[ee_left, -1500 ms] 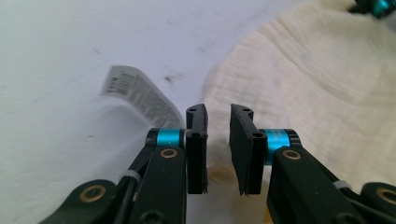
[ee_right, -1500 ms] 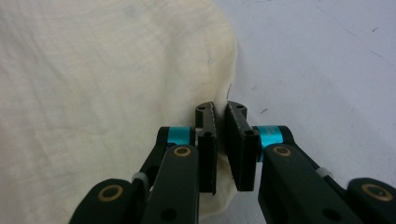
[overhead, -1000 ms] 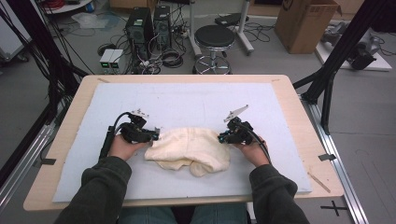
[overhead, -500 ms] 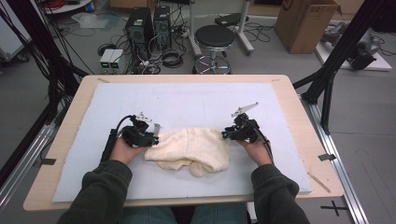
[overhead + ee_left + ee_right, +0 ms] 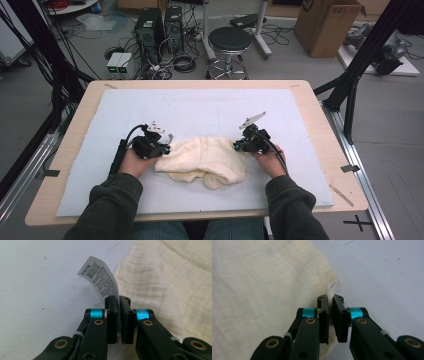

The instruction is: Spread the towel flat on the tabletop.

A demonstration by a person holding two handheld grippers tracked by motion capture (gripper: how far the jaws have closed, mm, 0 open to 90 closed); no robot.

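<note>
A cream cloth [image 5: 205,160] lies bunched in the middle of the pale blue mat [image 5: 200,107]. My left gripper [image 5: 162,146] is at its left end. Its jaws have just been closing and now pinch the cloth's corner [image 5: 170,277], where a white printed label [image 5: 100,280] curls up from between the pads; the left gripper [image 5: 119,300] is shut. My right gripper [image 5: 240,145] is at the cloth's right end. Its jaws have also just been closing, and the right gripper [image 5: 330,298] is shut on a fold of the cloth's edge [image 5: 262,285].
The mat covers a wooden table [image 5: 325,145] whose rim shows all round. Bare mat stretches behind the cloth and to both sides. On the floor beyond stand a black stool [image 5: 230,40], computer towers [image 5: 160,25] and a cardboard box [image 5: 327,25].
Both hands stay at the ends of the cloth with only slight shifts. The cloth keeps its place and shape on the mat.
</note>
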